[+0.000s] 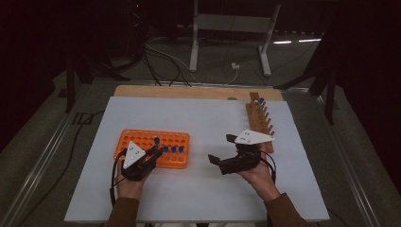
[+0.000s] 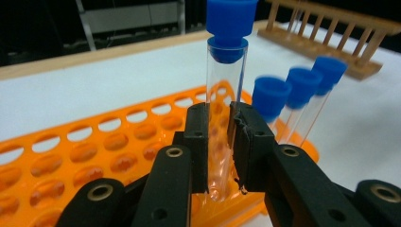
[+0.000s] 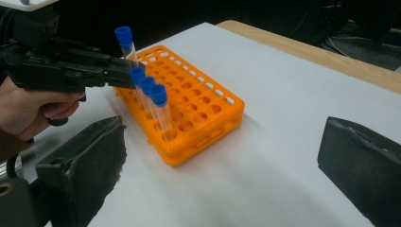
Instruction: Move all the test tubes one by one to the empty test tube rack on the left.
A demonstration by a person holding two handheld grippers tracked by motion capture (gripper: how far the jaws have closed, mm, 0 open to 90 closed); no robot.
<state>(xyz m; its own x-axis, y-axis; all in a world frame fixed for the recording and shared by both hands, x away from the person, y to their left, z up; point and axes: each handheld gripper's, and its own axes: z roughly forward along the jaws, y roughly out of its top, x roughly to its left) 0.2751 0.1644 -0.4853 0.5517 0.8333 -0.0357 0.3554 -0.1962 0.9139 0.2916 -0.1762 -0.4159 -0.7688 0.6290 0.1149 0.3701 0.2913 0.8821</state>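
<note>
The left tool is clamped on a clear test tube with a blue cap, its two black jaws pressing the glass on either side a little above the tube's rounded bottom. The tube stands nearly upright, its lower end at the near edge of the orange rack; whether it sits in a hole I cannot tell. In the high view this tool sits at the near right part of the rack, which lies on the left half of the white counter.

Just to the right of the held tube, three more blue-capped tubes stand in a row in the rack's near holes, leaning slightly.

The right tool hovers over bare counter right of the rack, its jaws spread wide with nothing between them; in the right gripper view the two jaws stand far apart on either side of the frame.

A wooden rack lies along the far right of the counter, with one blue-capped tube at its far end.
</note>
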